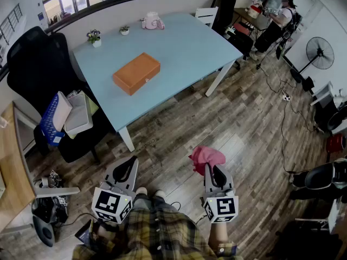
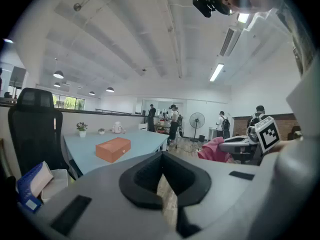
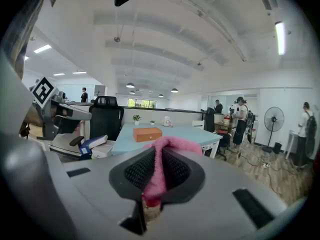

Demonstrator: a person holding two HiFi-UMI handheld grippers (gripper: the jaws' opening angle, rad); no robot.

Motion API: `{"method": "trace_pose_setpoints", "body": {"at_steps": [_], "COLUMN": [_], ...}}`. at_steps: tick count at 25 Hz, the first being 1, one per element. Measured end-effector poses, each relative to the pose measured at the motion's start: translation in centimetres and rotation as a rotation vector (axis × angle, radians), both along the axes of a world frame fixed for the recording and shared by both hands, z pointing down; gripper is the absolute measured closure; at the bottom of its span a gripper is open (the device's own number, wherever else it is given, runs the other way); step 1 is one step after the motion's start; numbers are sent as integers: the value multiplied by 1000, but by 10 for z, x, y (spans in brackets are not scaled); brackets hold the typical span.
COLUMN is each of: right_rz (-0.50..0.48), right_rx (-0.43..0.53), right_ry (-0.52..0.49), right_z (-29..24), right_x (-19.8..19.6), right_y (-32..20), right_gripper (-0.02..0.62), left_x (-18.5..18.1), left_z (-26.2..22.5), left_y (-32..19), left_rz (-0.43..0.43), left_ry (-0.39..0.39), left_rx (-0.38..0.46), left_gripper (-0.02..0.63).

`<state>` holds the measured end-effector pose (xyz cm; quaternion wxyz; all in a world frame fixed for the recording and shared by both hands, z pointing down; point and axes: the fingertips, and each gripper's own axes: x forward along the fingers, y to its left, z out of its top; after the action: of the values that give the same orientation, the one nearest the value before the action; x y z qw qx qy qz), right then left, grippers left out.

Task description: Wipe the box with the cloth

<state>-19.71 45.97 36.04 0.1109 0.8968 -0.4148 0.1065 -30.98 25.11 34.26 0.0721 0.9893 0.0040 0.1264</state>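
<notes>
An orange box [image 1: 136, 73] lies flat near the middle of the light blue table [image 1: 184, 47]; it also shows far ahead in the left gripper view [image 2: 113, 149] and the right gripper view [image 3: 147, 133]. My right gripper [image 1: 212, 171] is shut on a pink cloth [image 1: 206, 158], which hangs bunched from its tip and runs up between the pads [image 3: 160, 171]. My left gripper [image 1: 128, 169] is shut with nothing between its jaws [image 2: 162, 176]. Both grippers hover over the wooden floor, well short of the table.
A black office chair [image 1: 32, 58] stands left of the table, with a blue-and-white book [image 1: 54, 118] and a tray on a seat. Small plants [image 1: 94, 37] and a pink-white kettle [image 1: 153, 21] sit at the table's far edge. A person [image 1: 276, 20] and fan [image 1: 320, 53] stand far right.
</notes>
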Motion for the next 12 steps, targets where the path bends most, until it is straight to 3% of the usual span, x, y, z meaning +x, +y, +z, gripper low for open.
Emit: {"method": "trace_pose_setpoints", "body": {"at_steps": [12], "right_rz": [1], "right_rx": [28], "right_ry": [-15], "right_z": [6], "right_x": [4], "right_y": [-2], "right_gripper": [558], "left_x": [10], "left_z": [4], "left_y": [7], "left_rz": [21], "left_ry": [-4], "left_rx": [-6], "left_gripper": [617]}}
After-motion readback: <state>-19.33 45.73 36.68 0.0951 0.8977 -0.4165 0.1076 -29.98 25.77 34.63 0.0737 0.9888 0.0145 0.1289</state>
